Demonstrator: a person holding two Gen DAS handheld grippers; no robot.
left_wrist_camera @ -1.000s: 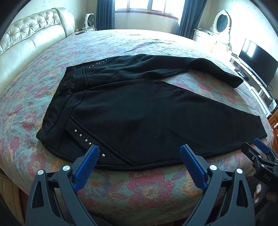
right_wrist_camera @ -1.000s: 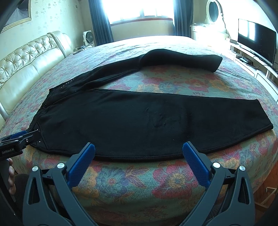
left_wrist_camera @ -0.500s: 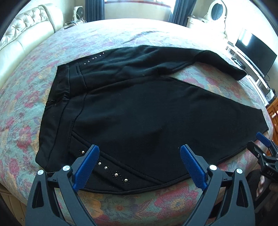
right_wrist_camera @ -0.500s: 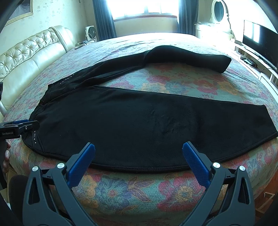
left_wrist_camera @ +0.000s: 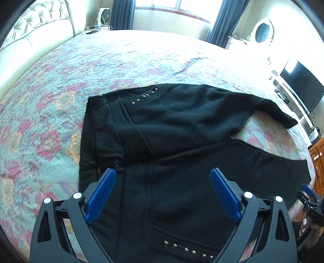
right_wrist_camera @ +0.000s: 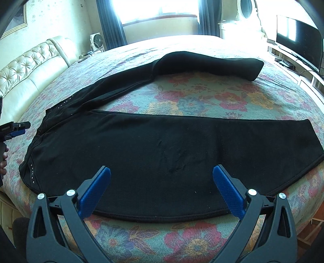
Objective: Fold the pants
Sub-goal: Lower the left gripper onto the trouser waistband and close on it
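Observation:
Black pants [left_wrist_camera: 182, 141] [right_wrist_camera: 162, 145] lie flat on a round bed, legs spread apart in a V, silver studs at both hips. My left gripper [left_wrist_camera: 163, 194] hangs open over the waistband end, its blue pads wide apart above the cloth near the crotch seam. My right gripper [right_wrist_camera: 162, 190] stands open above the near leg's front edge. Nothing sits between either pair of fingers. The right gripper's tip [left_wrist_camera: 309, 200] shows at the left view's right edge. At the right view's left edge, the left gripper [right_wrist_camera: 15, 129] shows beside the waistband.
The floral bedspread [right_wrist_camera: 198, 97] shows between the two legs and all around the pants. A cream tufted headboard [left_wrist_camera: 34, 40] curves along the left. A television [right_wrist_camera: 297, 38] and low shelves stand to the right, a small fan [left_wrist_camera: 103, 15] and curtained window beyond the bed.
My left gripper has moved forward over the pants, from the near hip edge to above the waistband. The right gripper has crept forward to the near leg's edge. Both stayed open.

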